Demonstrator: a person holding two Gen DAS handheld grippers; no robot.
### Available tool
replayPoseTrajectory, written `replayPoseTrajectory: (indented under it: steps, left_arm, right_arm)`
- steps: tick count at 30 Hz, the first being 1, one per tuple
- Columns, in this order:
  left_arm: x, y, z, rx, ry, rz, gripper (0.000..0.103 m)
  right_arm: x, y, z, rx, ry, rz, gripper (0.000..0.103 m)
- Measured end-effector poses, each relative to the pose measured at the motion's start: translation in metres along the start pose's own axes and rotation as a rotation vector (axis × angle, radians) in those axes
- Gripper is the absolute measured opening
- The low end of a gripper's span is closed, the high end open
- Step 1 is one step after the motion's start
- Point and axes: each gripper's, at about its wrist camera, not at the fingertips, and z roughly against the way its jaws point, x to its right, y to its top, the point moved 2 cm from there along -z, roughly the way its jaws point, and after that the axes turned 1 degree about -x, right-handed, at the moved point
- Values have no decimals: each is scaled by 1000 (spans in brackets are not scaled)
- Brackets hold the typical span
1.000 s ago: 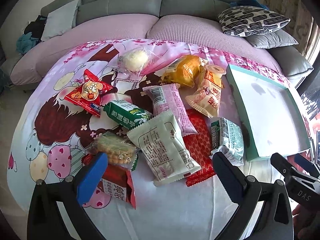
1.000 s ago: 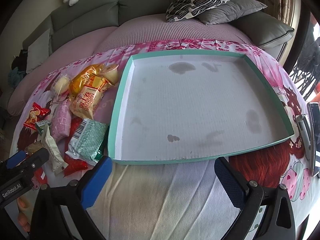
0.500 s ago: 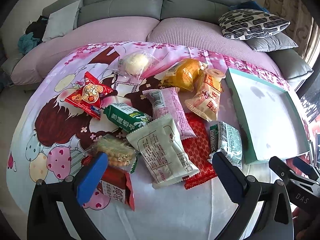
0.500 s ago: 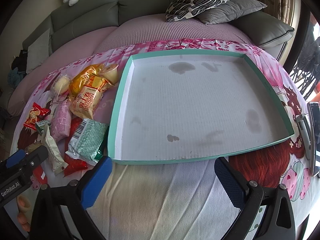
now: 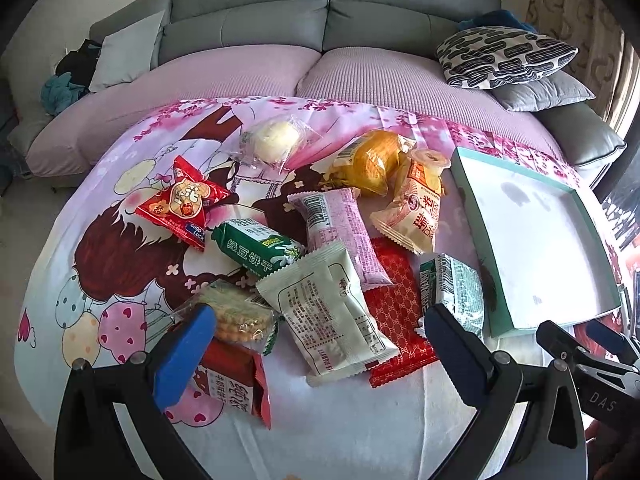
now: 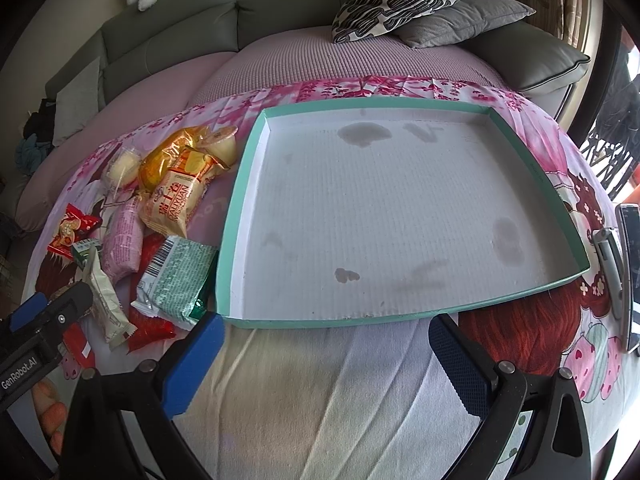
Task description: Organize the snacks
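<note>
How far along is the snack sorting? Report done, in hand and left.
Done: nothing; the teal tray holds no snacks, only stains. In hand: nothing; the left gripper and right gripper are both open and hold nothing. Left: the whole pile, including the white packet, pink packet and green packet, lies on the cloth beside the tray.

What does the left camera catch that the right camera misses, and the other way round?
Only the left wrist view shows the clear pack of round crackers and the red box near the left gripper, whose jaws stand open and empty. Only the right wrist view shows the whole teal tray, its stained floor bare, and a phone at the right edge, with the right gripper open. Both show the snack pile, including the pale green packet beside the tray, and the patterned pillow.
</note>
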Motion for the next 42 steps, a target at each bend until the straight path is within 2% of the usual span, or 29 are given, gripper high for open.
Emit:
replayPoseTrajectory:
  steps: [14, 20, 28, 35, 38, 42]
  left_arm:
    - [-3, 0, -2, -11, 11, 20, 103]
    - [-12, 0, -3, -21, 13, 70, 103]
    - [-46, 0, -8, -69, 122, 143, 103]
    - [-62, -6, -14, -111, 120, 193, 103]
    - [-64, -8, -16, -121, 118, 190, 99]
    - [-64, -12, -21, -148, 97, 171, 85]
  right_arm:
    - [1, 0, 0, 0, 2, -1, 103]
    - [-1, 0, 1, 8, 8, 4, 103]
    - [-41, -1, 16, 81, 122, 114, 103]
    - [-78, -6, 15, 95, 196, 180, 103]
    - [-87, -4, 17, 106, 229, 190, 101]
    - [-105, -4, 22, 135, 255, 232, 98]
